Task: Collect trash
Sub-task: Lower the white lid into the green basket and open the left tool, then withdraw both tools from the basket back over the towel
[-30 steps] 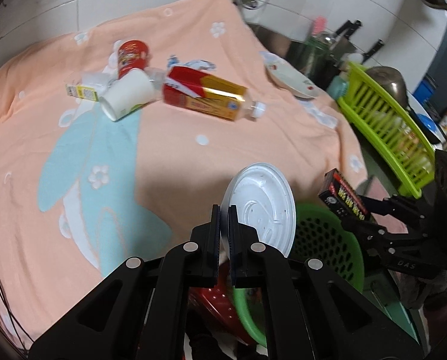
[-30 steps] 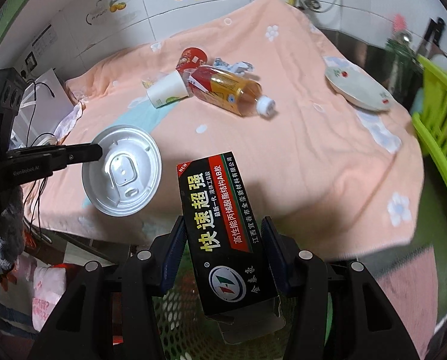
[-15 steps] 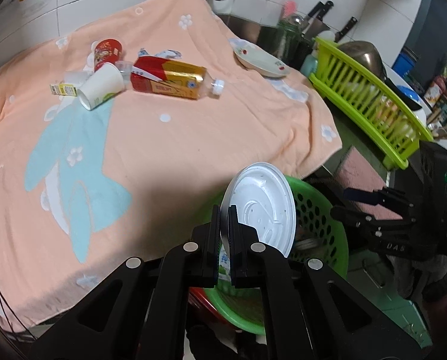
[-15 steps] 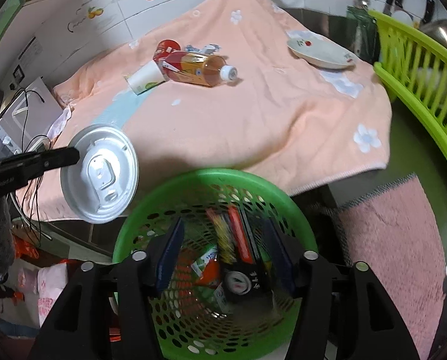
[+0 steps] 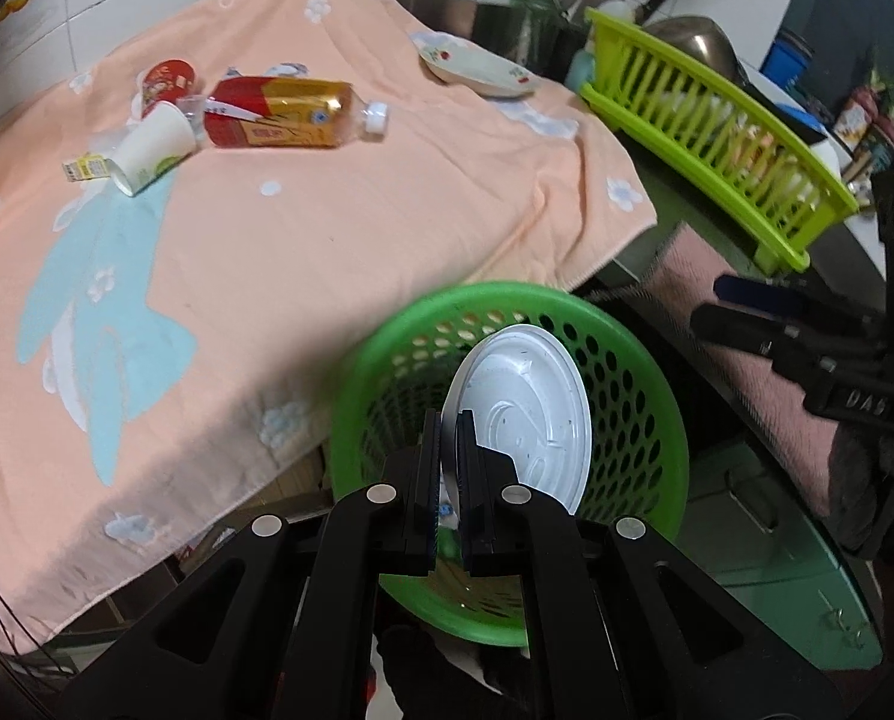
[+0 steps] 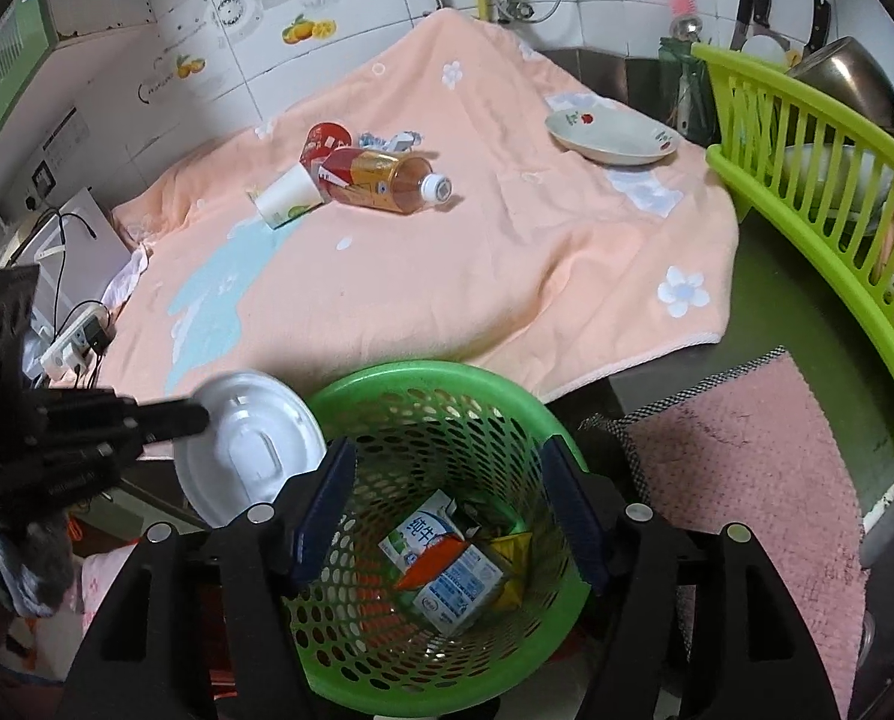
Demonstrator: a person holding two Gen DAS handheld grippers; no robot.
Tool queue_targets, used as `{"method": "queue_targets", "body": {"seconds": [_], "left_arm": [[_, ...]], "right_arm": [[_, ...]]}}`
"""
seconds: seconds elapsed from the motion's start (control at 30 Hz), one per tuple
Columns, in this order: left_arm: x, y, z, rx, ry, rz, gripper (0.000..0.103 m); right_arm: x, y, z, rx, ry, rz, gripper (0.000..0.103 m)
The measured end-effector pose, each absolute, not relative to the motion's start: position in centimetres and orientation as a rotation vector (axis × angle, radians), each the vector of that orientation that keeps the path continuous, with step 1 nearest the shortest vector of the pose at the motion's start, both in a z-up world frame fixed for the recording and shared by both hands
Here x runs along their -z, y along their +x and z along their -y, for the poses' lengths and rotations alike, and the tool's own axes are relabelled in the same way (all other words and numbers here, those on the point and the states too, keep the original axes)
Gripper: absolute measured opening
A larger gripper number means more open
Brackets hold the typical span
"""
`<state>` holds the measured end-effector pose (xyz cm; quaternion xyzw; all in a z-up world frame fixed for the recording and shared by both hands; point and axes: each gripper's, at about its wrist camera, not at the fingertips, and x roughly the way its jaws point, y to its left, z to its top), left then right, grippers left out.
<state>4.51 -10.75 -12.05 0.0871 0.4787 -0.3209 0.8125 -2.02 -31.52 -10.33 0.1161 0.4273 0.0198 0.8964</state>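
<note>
Black glue box, gripped a second ago, is gone from the right gripper (image 6: pixel 447 504); its jaws are opening, empty, above the green basket (image 6: pixel 351 390). Left gripper (image 5: pixel 449 468) stays clamped on the white lid (image 5: pixel 525 414), now over the basket.

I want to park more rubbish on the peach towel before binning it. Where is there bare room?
The peach towel is bare between the tea bottle and its near edge above the green basket, and between bottle and plate. The far left corner is crowded: paper cup, red can, wrappers.
</note>
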Motion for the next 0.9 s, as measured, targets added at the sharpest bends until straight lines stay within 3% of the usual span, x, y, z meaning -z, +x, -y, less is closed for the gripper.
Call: {"method": "queue_targets", "body": {"seconds": [0.37, 0.43, 0.9], "left_arm": [[14.5, 3.0, 12.2, 0.699, 0.238, -1.097, 0.009], [14.7, 3.1, 12.2, 0.695, 0.235, -1.103, 0.019], [13.1, 5.4, 9.2, 0.605, 0.17, -1.069, 0.045]], "right_arm": [[10.1, -2.2, 31.7, -0.045, 0.257, -0.872, 0.068], [10.1, -2.0, 31.6, -0.046, 0.255, -0.873, 0.068], [9.4, 1.3, 29.9, -0.093, 0.221, -0.87, 0.072]]}}
